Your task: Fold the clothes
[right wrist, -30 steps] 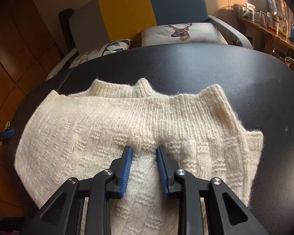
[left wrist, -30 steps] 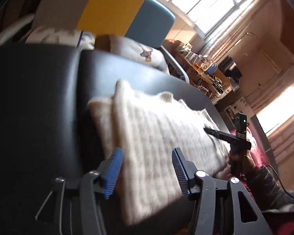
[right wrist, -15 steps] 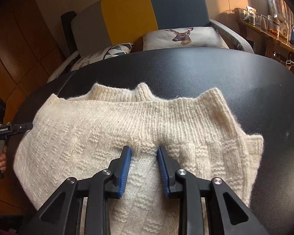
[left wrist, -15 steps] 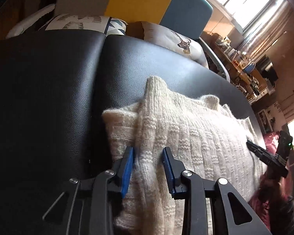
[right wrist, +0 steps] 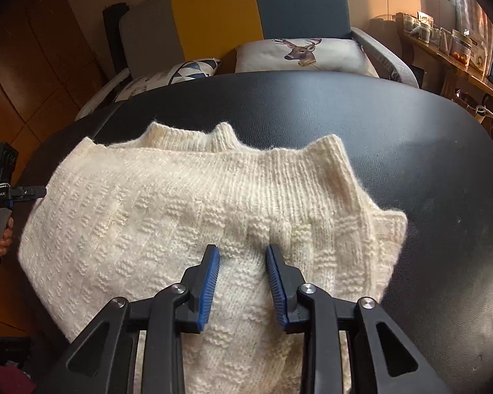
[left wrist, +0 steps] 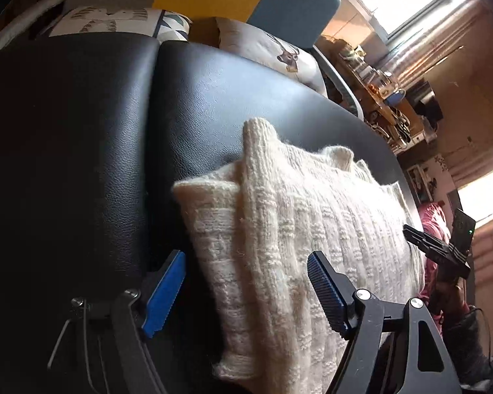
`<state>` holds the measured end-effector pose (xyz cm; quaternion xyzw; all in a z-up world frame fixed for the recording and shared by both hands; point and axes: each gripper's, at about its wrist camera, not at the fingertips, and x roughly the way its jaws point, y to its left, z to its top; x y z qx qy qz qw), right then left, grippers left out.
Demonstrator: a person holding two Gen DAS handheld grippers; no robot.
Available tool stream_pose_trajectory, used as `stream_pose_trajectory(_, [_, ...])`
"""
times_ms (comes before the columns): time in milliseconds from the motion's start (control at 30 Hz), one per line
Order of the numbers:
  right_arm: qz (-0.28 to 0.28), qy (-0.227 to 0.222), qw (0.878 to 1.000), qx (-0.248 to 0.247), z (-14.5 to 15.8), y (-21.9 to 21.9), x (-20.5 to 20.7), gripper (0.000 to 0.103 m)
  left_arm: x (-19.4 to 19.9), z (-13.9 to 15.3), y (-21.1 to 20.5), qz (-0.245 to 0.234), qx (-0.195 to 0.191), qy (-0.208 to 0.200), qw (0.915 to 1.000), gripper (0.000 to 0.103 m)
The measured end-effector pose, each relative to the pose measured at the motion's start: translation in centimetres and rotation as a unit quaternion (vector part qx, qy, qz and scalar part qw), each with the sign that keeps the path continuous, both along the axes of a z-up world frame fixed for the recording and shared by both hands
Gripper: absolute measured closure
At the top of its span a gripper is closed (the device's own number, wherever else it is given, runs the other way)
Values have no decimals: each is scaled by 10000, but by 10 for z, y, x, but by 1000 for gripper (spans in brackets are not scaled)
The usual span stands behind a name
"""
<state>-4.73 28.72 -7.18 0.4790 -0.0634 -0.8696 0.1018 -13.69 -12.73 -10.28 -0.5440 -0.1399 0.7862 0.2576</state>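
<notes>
Left claw (left wrist: 246,290): jaws now wide after narrowing half a second ago, straddling the sweater's (left wrist: 299,229) edge.
Right claw (right wrist: 243,282): unchanged, part open over the knit, gripping nothing.
Sweater: folded on the black cushion (right wrist: 378,124), 12 o'clock of both claws.
Meaning: fold released.

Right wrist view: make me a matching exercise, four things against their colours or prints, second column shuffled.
Things:
1. sweater
2. tabletop
3. right gripper pads
4. cushion behind the table

Descriptions:
A. black, leather-like
B. deer head print
C. cream knit
D. blue, ribbed

Pairs: 1-C, 2-A, 3-D, 4-B
</notes>
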Motion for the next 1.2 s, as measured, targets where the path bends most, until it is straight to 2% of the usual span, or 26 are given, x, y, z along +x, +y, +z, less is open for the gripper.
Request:
stream_pose_trajectory(100, [-143,71,9996,-241,-4,6,2,72,-1,-1,2,22,-15,24,10000,26])
stream_pose_trajectory(200, [-187,133,9994,-259,-5,6,3,71,0,-2,1,139,60,17,9999,28])
stream_pose_trajectory(267, [-178,169,9994,-230,-6,5,4,71,1,-3,0,228,-12,29,9997,34])
stream_pose_trajectory(300, [-180,180,9994,-245,-6,6,4,71,1,-3,-3,337,-55,41,9994,48])
stream_pose_trajectory(333, [-185,187,9993,-264,-7,6,4,71,2,-4,-7,465,84,-14,9989,69])
stream_pose_trajectory(367, [-190,185,9992,-284,-7,7,4,70,2,-7,-11,575,329,-160,9977,78])
stream_pose_trajectory(433, [-166,152,9994,-270,-7,7,3,70,4,-8,-10,726,445,-229,9961,83])
stream_pose_trajectory(567, [167,-175,9997,42,2,5,-3,70,5,-1,-1,745,465,-126,9961,87])
stream_pose_trajectory(733, [1088,-229,9927,460,33,6,8,71,0,8,-16,1068,1167,-172,9872,88])
stream_pose_trajectory(867, [1624,-517,9813,899,30,2,12,71,-5,17,-17,1152,1139,-125,9867,88])
stream_pose_trajectory(967, [1764,-878,9722,1263,9,1,10,71,-10,24,-15,1191,1126,-106,9864,88])
stream_pose_trajectory(1033, [1790,-1017,9700,1293,-2,1,9,70,-12,31,-15,1216,1205,-71,9852,89])
stream_pose_trajectory(1200, [1516,-1042,9770,1079,-7,0,7,70,-7,52,-12,1249,1873,-10,9743,89])
